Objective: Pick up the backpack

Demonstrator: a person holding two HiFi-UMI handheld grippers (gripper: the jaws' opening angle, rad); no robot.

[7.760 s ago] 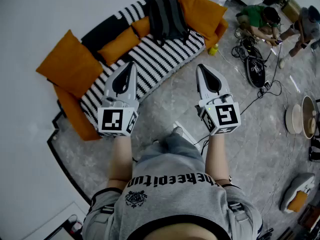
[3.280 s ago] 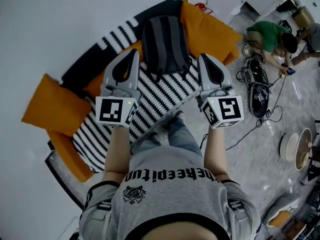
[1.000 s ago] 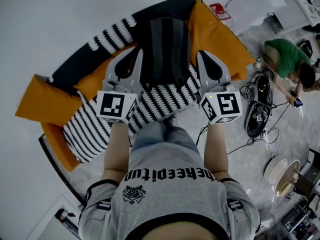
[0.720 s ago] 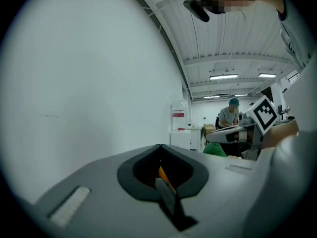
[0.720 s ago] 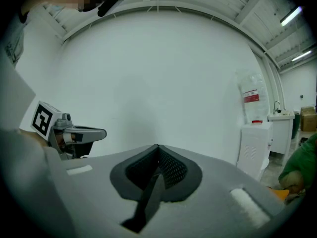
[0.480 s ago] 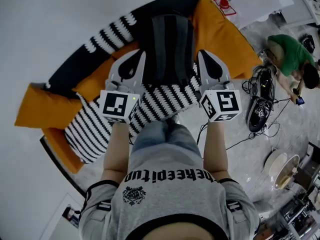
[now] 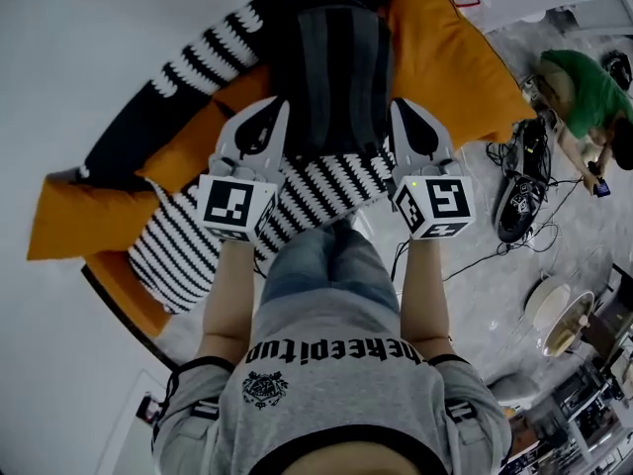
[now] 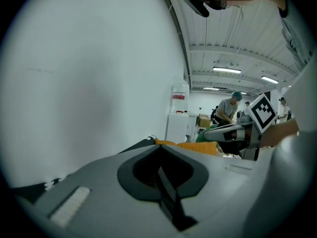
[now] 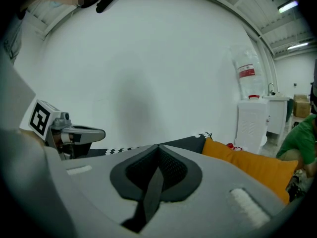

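On the black-and-white striped sofa [image 7: 326,181], a dark grey fabric backpack [image 7: 331,77] lies at mid-seat, with a large orange cushion [image 7: 450,62] beside it. The left gripper [image 7: 271,115] and right gripper [image 7: 406,115] are over the sofa's front part, one at each side of the backpack's near end; contact cannot be confirmed. Both sets of jaws are closed together, holding nothing.
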